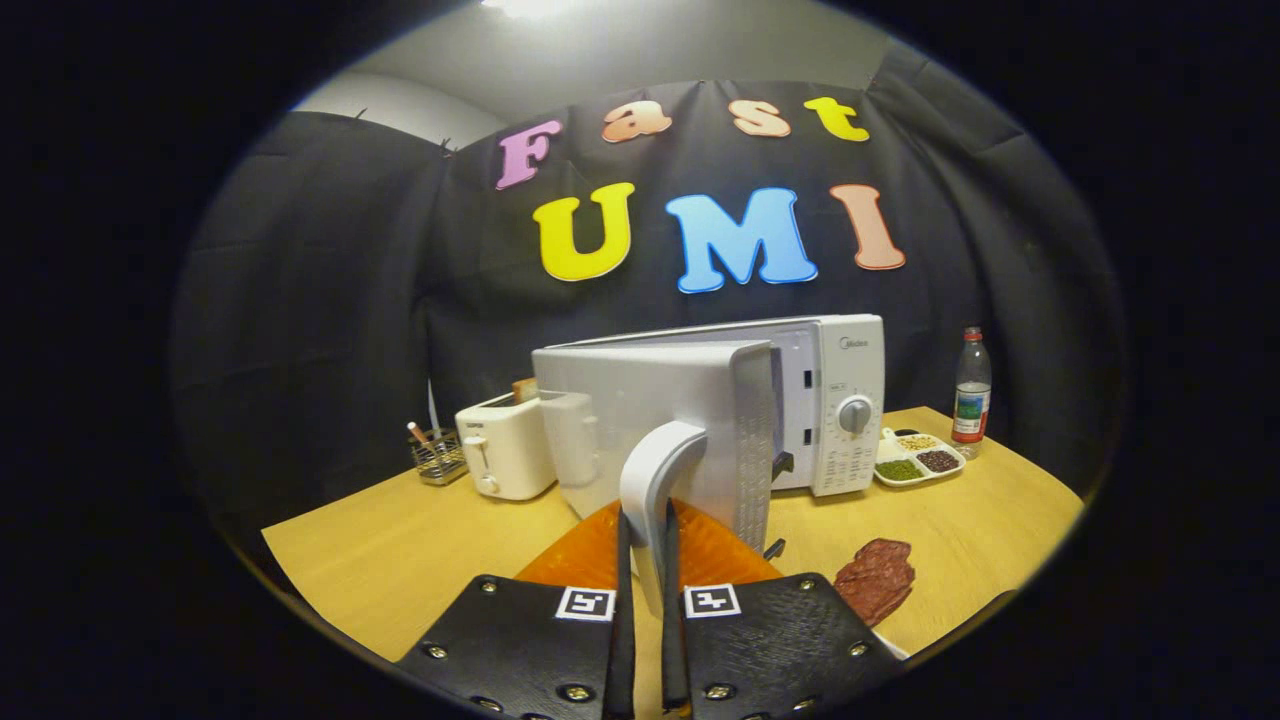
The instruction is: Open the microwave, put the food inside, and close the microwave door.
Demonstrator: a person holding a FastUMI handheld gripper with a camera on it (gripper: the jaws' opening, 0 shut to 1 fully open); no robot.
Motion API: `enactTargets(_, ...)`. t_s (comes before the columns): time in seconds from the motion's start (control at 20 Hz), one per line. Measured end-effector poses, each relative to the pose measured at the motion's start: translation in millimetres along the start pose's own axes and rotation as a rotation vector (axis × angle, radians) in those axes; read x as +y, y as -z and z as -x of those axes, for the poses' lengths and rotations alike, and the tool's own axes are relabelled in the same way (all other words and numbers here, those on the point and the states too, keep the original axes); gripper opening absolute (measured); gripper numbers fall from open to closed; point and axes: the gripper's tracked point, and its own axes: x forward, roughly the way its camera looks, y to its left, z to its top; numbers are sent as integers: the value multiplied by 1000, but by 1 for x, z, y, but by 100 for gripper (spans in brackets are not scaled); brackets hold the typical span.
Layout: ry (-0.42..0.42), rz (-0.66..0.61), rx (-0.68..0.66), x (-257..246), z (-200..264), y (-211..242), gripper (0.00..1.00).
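Observation:
The white microwave [835,400] stands at the back of the wooden table [400,560], its door [660,410] swung out towards me. My gripper [646,545] is shut on the door's curved white handle [655,465], one finger pressing on each side of it. The food, a flat dark red slice of meat [876,580], lies on the table just to the right of the fingers. The open door hides the inside of the microwave.
A white toaster [505,447] with toast in it and a small wire basket [438,457] stand left of the microwave. To its right are a divided dish of beans [915,458] and a plastic bottle [972,392]. The table's edge runs close behind the fingers.

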Motion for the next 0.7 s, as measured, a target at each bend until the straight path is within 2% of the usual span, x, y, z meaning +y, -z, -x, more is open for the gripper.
enactTargets(0.15, -32, -6, -23, 37, 10, 5, 11)
enactTargets(0.3, -9, -9, -47, 67, 15, 10, 11)
enactTargets(0.6, 88, 49, -99, 127, 21, 21, 10)
enactTargets(0.7, 59, 75, -120, 158, 24, 22, 10)
